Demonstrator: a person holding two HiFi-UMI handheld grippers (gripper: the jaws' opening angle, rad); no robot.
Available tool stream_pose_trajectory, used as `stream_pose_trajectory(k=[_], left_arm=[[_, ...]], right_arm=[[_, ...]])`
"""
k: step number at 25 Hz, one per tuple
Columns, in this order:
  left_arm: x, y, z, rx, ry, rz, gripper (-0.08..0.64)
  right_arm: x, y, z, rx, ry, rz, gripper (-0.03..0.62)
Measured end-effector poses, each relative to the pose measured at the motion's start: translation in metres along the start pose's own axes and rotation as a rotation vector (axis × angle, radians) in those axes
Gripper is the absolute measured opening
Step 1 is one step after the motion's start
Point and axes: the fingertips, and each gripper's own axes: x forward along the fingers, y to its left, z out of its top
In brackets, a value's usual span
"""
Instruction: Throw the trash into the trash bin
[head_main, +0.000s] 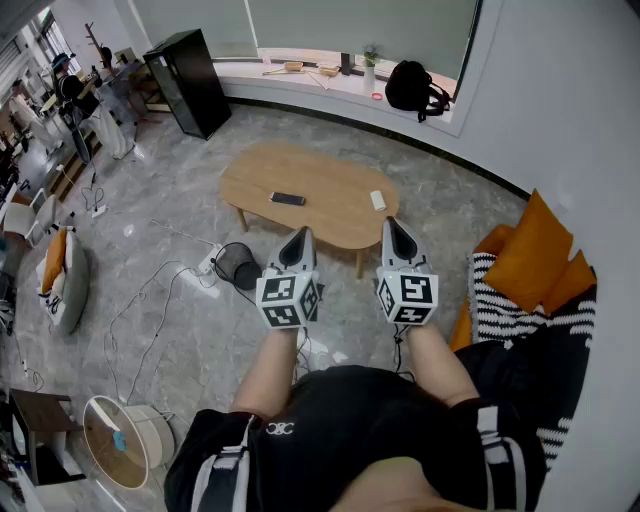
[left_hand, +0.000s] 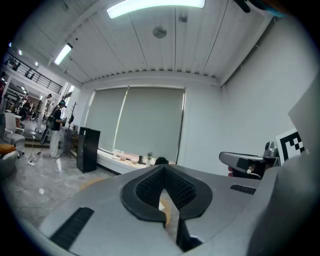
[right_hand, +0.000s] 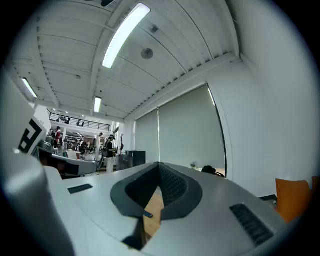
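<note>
Right now the left gripper (head_main: 300, 235) and right gripper (head_main: 393, 224) are pointing at the counter (head_main: 325, 180), both pressed together, empty.

No words or numbers can be read. The only signs are black-and-white square markers on the cube (head_main: 288, 300) of the left gripper (head_main: 302, 236) and the cube (head_main: 408, 297) of the right gripper (head_main: 392, 226), mid-frame in the head view. There is also a small white emblem (head_main: 280, 429) of linked curves on the black shirt (head_main: 350, 405), lower centre.

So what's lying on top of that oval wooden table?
A flat black phone-like item and a small white object lie on the table. The left tongs and right tongs cover bits of its near edge, hiding anything there.
</note>
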Motion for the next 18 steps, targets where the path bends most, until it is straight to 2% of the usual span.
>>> stream_pose_trajectory(k=[10, 18], left_arm=[[0.003, 0.001, 0.004, 0.014, 0.009, -0.03, 0.002], [0.019, 0.027, 0.01, 0.024, 0.001, -0.04, 0.002]], right_arm=[[0.009, 0.004, -0.006, 0.07, 0.026, 0.048, 0.011], [0.037, 0.014, -0.002, 0.038, 0.008, 0.019, 0.011]])
